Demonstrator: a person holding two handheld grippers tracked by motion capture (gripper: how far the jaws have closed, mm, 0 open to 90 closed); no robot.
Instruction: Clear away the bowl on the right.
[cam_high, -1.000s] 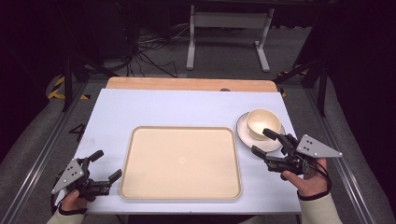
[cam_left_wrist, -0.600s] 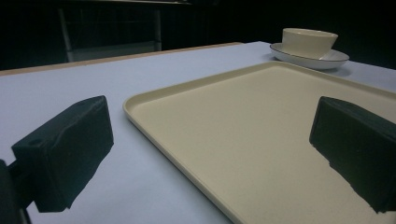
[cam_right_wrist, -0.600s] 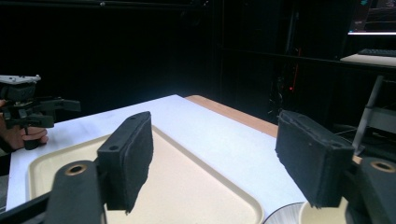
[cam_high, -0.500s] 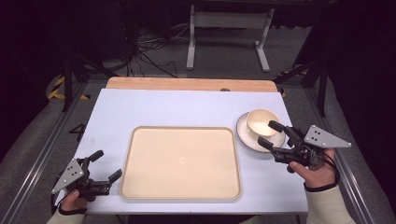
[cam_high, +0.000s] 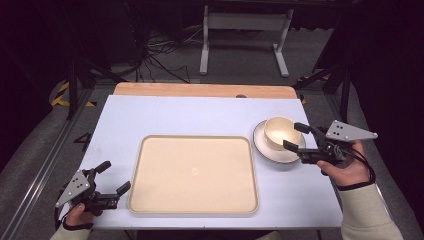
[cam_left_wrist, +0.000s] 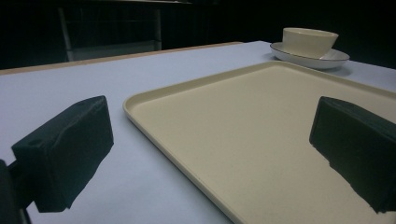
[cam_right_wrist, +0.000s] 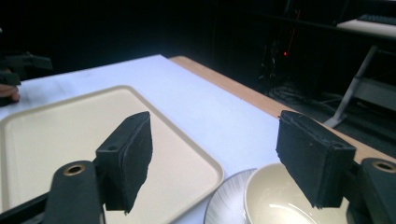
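A cream bowl (cam_high: 281, 131) sits on a white saucer (cam_high: 266, 149) at the table's right side. My right gripper (cam_high: 296, 136) hovers open at the bowl's right rim, one jaw over the bowl, the other over the saucer. In the right gripper view the bowl (cam_right_wrist: 280, 198) and saucer (cam_right_wrist: 224, 200) lie just below the spread jaws. A large cream tray (cam_high: 194, 172) lies empty in the middle. My left gripper (cam_high: 113, 177) is open at the tray's front left corner, resting low on the table. The left gripper view shows the tray (cam_left_wrist: 261, 126) between its jaws and the bowl (cam_left_wrist: 309, 41) far off.
The white table (cam_high: 175, 115) has a wooden strip (cam_high: 200, 90) along its far edge. Beyond it stand a metal frame (cam_high: 242, 35) and cables on the dark floor. Bare table surface lies behind the tray.
My right gripper has lifted and moved away from me along the bowl's right side, its jaws now reaching over the bowl's rim. The left gripper has stayed put.
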